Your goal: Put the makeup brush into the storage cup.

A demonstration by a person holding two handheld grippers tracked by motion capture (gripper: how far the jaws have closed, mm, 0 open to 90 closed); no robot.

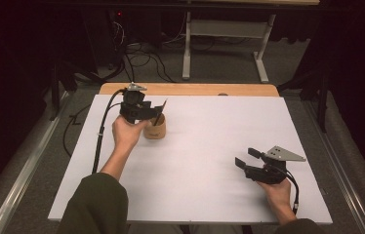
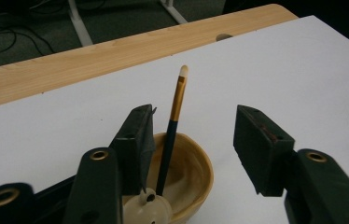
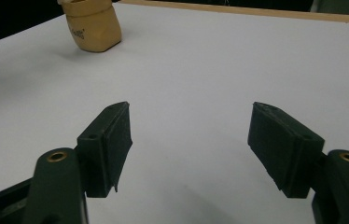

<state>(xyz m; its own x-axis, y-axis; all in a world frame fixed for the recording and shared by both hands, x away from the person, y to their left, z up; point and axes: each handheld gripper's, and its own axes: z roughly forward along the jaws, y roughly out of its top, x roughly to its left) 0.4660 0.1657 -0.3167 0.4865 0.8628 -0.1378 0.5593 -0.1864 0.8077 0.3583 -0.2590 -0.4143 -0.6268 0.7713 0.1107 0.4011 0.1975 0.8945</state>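
Left gripper view: left gripper (image 2: pixel 193 149) stands open around the brush (image 2: pixel 172 130), gripping nothing.

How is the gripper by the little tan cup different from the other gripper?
The left gripper sits right over the tan cup, with the brush standing between its open jaws, untouched. The right gripper has nothing between its jaws and rests over bare white board, far from the cup. The left one is at the far side; the right one is nearer the person. Both are black and open.
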